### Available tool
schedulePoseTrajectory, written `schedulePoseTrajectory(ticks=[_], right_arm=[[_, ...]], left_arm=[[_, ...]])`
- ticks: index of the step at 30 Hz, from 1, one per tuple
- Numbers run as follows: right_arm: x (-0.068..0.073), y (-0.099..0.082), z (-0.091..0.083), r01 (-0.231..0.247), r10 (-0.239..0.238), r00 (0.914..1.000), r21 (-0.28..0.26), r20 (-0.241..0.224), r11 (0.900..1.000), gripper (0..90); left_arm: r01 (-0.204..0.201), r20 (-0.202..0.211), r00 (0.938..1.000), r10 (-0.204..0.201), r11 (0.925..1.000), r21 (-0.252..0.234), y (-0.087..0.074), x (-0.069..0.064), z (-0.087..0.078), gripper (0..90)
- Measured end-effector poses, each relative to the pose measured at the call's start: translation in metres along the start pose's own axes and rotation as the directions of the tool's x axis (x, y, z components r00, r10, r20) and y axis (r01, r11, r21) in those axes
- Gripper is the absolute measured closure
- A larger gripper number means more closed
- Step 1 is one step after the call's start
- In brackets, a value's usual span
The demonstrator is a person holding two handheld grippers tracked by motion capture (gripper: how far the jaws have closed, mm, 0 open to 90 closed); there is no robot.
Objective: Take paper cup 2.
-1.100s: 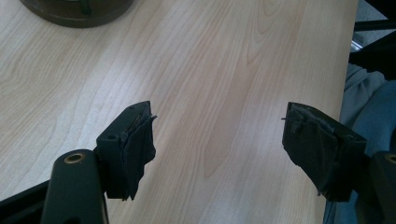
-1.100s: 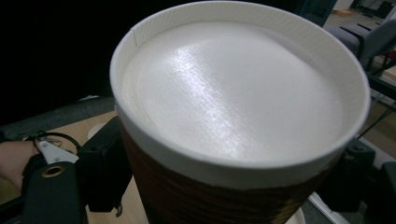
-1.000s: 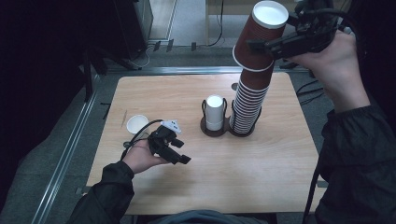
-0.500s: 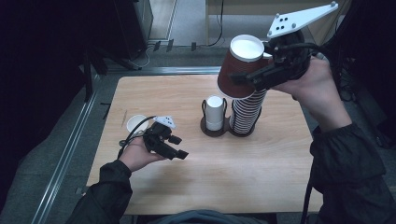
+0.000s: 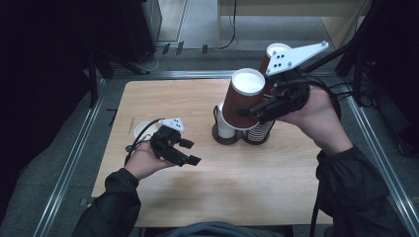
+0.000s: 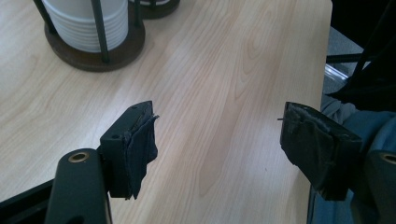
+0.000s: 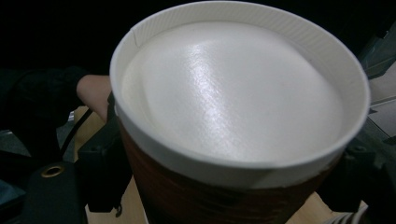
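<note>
Brown cup point(image 5: 242, 101) pinched in my right gripper point(image 5: 247, 112), tilted in the air above the table point(image 5: 257, 182).
Cup stack point(image 5: 264, 94) just behind it at 1 o'clock; white cups in the holder point(image 5: 226, 131) underneath. My left gripper point(image 5: 190, 153) at 8 o'clock, jaws apart, just been opening, nothing between them.

Dark sleeves point(image 5: 116, 197); black claws, grey three-cornered plates point(image 5: 296, 56).

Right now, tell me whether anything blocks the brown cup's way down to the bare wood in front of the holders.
Nothing visible does. The brown cup, clamped in the right tongs, hangs above the cup holders; the table before them lies bare.
</note>
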State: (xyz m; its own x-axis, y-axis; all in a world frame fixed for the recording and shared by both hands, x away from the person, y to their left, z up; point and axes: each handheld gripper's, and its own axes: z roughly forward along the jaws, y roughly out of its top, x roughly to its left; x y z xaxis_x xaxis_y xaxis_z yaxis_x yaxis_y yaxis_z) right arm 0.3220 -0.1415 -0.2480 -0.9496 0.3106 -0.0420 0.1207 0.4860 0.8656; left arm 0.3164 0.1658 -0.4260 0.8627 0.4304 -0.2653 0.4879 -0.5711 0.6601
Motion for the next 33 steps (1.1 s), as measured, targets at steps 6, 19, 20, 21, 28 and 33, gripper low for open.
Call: schedulePoseTrajectory(ticks=[6,19,20,21,28,33], right_arm=[[0.009,-0.017,0.015,-0.007,0.007,0.9997,0.005,-0.022,1.0000,18.6],[0.019,-0.067,0.055,-0.043,0.045,0.9960,0.036,-0.077,0.9984,18.7],[0.019,-0.072,0.057,-0.052,0.054,0.9951,0.027,-0.083,0.9983,18.7],[0.020,-0.076,0.060,-0.063,0.065,0.9943,0.025,-0.085,0.9977,18.7],[0.021,-0.094,0.074,-0.057,0.059,0.9936,0.020,-0.097,0.9982,18.6],[0.023,-0.107,0.085,-0.048,0.050,0.9907,0.017,-0.127,0.9987,18.6]], left_arm=[[-0.016,0.015,0.9998,0.016,0.9996,-0.022,0.001,0.000,-0.002,25.7],[-0.040,0.028,0.9988,0.040,0.9992,-0.005,-0.005,0.001,0.002,22.6],[-0.042,0.025,0.9988,0.042,0.9991,-0.006,-0.005,0.000,0.002,22.6],[-0.049,0.024,0.9985,0.049,0.9988,-0.007,-0.005,0.000,0.003,22.6],[-0.050,0.027,0.9984,0.050,0.9987,-0.007,-0.007,0.000,0.003,22.5],[-0.066,0.022,0.9975,0.066,0.9978,-0.004,-0.008,-0.001,0.004,19.3]])
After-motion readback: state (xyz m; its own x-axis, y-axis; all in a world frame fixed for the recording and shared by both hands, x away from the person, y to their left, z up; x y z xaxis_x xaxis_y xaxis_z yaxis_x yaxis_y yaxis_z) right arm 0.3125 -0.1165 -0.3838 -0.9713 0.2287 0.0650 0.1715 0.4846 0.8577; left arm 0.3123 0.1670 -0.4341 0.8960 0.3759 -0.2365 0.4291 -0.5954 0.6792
